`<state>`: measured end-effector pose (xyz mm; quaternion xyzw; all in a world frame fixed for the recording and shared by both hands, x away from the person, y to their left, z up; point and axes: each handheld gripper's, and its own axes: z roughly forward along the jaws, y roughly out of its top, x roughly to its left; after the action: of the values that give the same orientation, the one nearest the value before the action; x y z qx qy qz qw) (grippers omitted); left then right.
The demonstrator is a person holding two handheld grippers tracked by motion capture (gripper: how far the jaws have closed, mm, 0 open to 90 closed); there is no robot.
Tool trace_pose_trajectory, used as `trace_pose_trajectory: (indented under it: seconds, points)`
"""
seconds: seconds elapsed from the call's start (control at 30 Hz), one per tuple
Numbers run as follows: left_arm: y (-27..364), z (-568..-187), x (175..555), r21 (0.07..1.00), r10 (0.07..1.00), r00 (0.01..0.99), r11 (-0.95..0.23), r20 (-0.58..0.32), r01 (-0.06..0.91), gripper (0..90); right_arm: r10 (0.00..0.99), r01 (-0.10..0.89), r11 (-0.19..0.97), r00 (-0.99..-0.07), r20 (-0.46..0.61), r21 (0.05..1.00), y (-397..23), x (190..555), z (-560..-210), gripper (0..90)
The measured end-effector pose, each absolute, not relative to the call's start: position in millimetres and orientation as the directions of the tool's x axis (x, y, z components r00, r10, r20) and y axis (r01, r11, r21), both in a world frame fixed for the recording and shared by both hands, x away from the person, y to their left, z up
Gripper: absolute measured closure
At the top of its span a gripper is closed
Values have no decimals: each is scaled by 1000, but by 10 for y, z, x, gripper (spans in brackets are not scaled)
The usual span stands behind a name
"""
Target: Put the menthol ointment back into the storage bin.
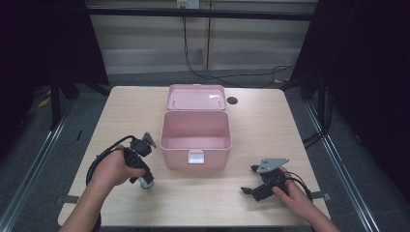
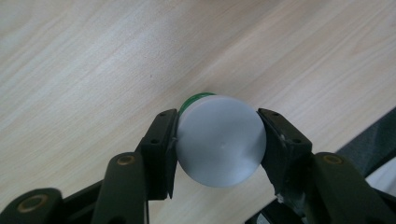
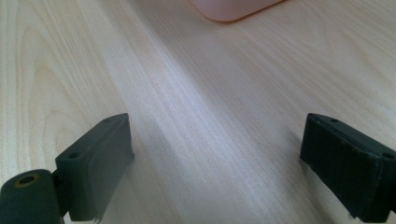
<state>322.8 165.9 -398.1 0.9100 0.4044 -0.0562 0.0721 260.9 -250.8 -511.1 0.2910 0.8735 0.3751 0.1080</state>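
A small round container with a white cap point(image 2: 220, 142) and a green band under it sits between the pads of my left gripper point(image 2: 219, 139), which is shut on its sides. In the high view that gripper point(image 1: 145, 181) points down at the table's front left and holds the container point(image 1: 146, 184) just over the wood. My right gripper point(image 1: 250, 179) rests near the front right, jaws spread wide and pointing left. In its own view my right gripper point(image 3: 215, 158) has bare tabletop between its pads.
An open pink box point(image 1: 179, 157) stands mid-table, its lid point(image 1: 196, 97) folded back and the inside looking empty; a corner of the box point(image 3: 233, 9) shows ahead of the right gripper. A cable hole point(image 1: 232, 100) lies behind it. Dark floor surrounds the table point(image 1: 270, 121).
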Motion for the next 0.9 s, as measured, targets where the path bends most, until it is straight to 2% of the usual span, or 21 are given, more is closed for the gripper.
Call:
trace_pose_trajectory:
  seconds: [0.4,0.9]
  points:
    - [1594,-3645,3305,66,730,653,-655,-200,753,501,588,423,550,-809,26,720,-2509,2612,-5112,86]
    - [1514,-3259,3459,66,746,636,-637,-197,768,501,588,424,550,-808,26,720,-2509,2612,-5111,86]
